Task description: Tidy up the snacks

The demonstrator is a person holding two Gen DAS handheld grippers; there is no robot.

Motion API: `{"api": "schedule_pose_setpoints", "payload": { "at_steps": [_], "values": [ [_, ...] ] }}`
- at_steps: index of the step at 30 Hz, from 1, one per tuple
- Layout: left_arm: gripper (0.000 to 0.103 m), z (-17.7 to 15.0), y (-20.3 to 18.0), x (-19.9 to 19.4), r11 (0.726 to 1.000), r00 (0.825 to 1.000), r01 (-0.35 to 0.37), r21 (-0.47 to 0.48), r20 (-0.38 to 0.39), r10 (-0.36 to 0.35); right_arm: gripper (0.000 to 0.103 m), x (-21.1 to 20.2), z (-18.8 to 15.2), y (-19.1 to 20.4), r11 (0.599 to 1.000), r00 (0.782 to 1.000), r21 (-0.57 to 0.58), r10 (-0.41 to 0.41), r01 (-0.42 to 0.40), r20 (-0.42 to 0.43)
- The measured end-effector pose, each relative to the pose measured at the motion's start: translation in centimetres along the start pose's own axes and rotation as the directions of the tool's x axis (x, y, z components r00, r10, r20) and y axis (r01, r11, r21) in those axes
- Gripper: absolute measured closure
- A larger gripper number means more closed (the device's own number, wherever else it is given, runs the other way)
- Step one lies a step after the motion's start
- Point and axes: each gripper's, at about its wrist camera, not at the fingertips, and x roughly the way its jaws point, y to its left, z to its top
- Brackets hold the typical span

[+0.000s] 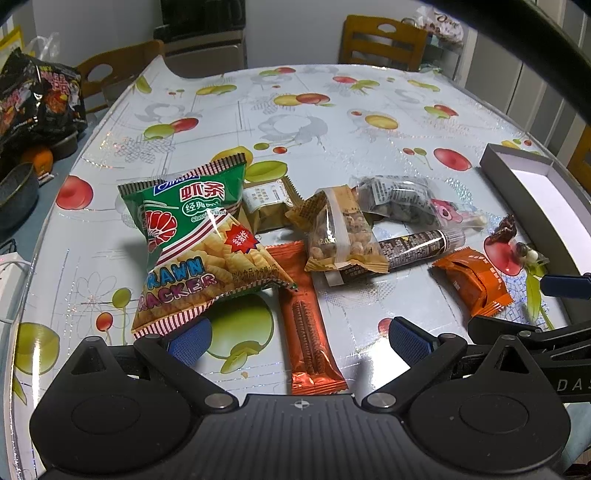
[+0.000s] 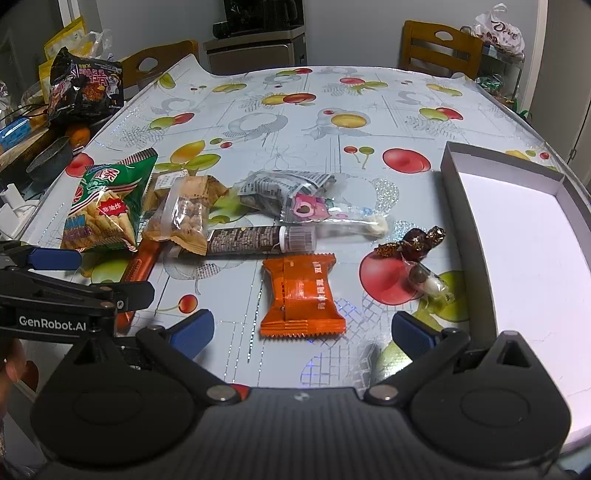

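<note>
Both tongs are spread wide with nothing held. From the left wrist view, the left tongs (image 1: 299, 341) are seen low over a table (image 1: 325, 110) covered in a glossy fruit-print cloth, their blue pads on either side of a long orange biscuit stick pack (image 1: 308, 332). One green prawn cracker bag (image 1: 195, 240) lies just beyond the left pad, overlapping the stick pack's upper end. Behind it a clear-fronted nut pouch (image 1: 340, 229), a brown wrapped snack (image 1: 267, 205), a dark seed bag (image 1: 399, 199) and a dark tube (image 1: 421, 245) are heaped together, and one orange wrapped cake (image 1: 472, 280) lies apart toward an open grey box (image 1: 517, 170) at the right edge. Two wooden chairs (image 1: 384, 40) are seen at the far side, and a black noodle pack (image 1: 37, 96) to the left, off the table. From the right wrist view, the right tongs (image 2: 303, 330) are seen gaping just before the orange wrapped cake (image 2: 301, 295). Shown more plainly here are the box's bare white floor (image 2: 532, 236), a pink-printed candy packet (image 2: 332, 214), two small twist-wrapped sweets (image 2: 417, 243) beside the box, and a white bag (image 2: 498, 29) behind the far chair.
</note>
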Motion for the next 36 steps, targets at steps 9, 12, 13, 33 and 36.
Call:
{"api": "schedule_pose_setpoints", "payload": {
  "at_steps": [9, 12, 13, 33, 36],
  "values": [
    [0.000, -0.15, 0.02, -0.01, 1.000, 1.000, -0.002, 0.001, 0.000, 0.002, 0.000, 0.10, -0.06, -0.06, 1.000, 1.000, 0.002, 0.001, -0.001, -0.002],
    [0.000, -0.25, 0.04, 0.00, 1.000, 1.000, -0.003, 0.002, -0.001, 0.003, 0.000, 0.10, -0.08, -0.05, 1.000, 1.000, 0.002, 0.001, -0.001, -0.003],
    [0.000, -0.26, 0.05, -0.01, 1.000, 1.000, -0.003, 0.002, -0.001, 0.003, 0.000, 0.10, -0.04, -0.06, 1.000, 1.000, 0.002, 0.002, -0.002, -0.002],
    [0.000, -0.28, 0.05, 0.10, 1.000, 1.000, -0.005, 0.003, -0.005, 0.006, 0.000, 0.40, -0.19, -0.19, 1.000, 1.000, 0.007, 0.005, -0.004, -0.008],
    [0.000, -0.30, 0.05, 0.17, 1.000, 1.000, -0.007, 0.004, -0.006, 0.007, 0.000, 0.47, -0.22, -0.23, 1.000, 1.000, 0.009, 0.006, -0.005, -0.010]
  ]
}}
